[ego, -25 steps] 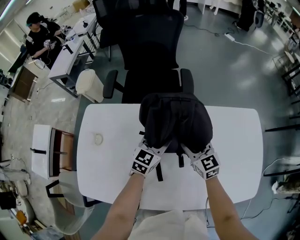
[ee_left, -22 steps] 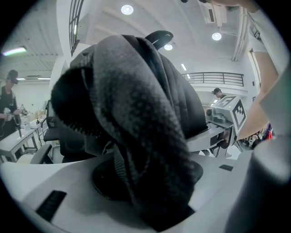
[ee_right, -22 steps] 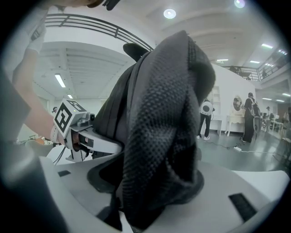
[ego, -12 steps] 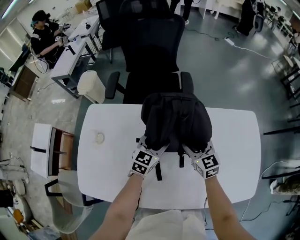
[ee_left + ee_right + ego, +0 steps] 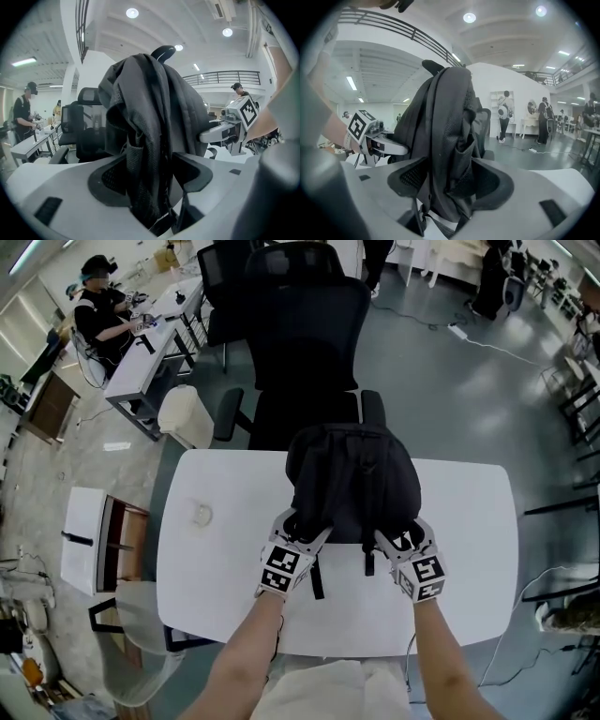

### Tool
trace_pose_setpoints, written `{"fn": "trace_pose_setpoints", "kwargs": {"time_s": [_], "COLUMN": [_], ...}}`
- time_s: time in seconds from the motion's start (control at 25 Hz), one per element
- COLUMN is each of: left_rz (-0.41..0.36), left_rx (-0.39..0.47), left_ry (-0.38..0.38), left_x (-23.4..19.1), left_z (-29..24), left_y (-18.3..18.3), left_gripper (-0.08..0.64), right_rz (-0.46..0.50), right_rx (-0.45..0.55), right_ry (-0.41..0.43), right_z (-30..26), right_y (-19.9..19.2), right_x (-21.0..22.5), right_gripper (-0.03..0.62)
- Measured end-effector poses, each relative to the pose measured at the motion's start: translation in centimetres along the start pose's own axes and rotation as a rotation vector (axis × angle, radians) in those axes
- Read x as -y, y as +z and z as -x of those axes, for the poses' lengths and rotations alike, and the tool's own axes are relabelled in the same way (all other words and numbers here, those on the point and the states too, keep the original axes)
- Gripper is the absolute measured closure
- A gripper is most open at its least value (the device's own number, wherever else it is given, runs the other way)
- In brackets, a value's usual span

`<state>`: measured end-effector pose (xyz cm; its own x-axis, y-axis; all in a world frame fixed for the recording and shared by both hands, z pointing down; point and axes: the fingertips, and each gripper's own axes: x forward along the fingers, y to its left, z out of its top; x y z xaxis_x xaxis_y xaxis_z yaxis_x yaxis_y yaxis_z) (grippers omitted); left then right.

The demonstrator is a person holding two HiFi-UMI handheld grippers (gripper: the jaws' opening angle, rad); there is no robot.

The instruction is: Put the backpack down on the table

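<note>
Resting at the table's (image 5: 216, 568) far edge, the backpack (image 5: 352, 479) is flanked by bare tabletop. Its fabric is straddled, unpinched, by the just-opened jaws of the left gripper (image 5: 300, 529) and right gripper (image 5: 403, 536).

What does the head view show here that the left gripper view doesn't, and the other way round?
Head view only: the whole white table top, edge to edge, from above. Left gripper view only: the left hand-held gripper's jaws, which have just been opening, backpack fabric between them; ceiling lights. Both: the black backpack upright on the table, and a person at a desk beyond.
</note>
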<state>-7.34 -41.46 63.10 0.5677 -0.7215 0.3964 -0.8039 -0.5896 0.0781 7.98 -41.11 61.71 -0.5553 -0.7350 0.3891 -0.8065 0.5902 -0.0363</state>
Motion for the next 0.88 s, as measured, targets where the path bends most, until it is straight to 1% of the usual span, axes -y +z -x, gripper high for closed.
{"fn": "trace_pose_setpoints", "kwargs": {"time_s": [0.32, 0.52, 0.8, 0.88], "left_rz": [-0.002, 0.005, 0.043, 0.045], "left_rx": [0.015, 0.043, 0.067, 0.078], "left_ry": [0.022, 0.039, 0.077, 0.086], "left_x": [-0.3, -0.5, -1.1, -1.2], "left_z": [2.6, 4.8, 7.6, 8.5], "left_y": [0.6, 1.6, 2.4, 2.6], "left_gripper": [0.272, 0.273, 0.278, 0.298], "right_rz": [-0.022, -0.036, -0.067, -0.072], "right_rx": [0.040, 0.049, 0.087, 0.097], "right_ry": [-0.039, -0.064, -0.098, -0.103], "right_z": [2.5, 4.1, 6.3, 6.8], "right_y": [0.6, 1.4, 2.7, 3.0], "right_x": [0.5, 0.1, 0.0, -0.3], "right_gripper": [0.288, 0.291, 0.302, 0.308]}}
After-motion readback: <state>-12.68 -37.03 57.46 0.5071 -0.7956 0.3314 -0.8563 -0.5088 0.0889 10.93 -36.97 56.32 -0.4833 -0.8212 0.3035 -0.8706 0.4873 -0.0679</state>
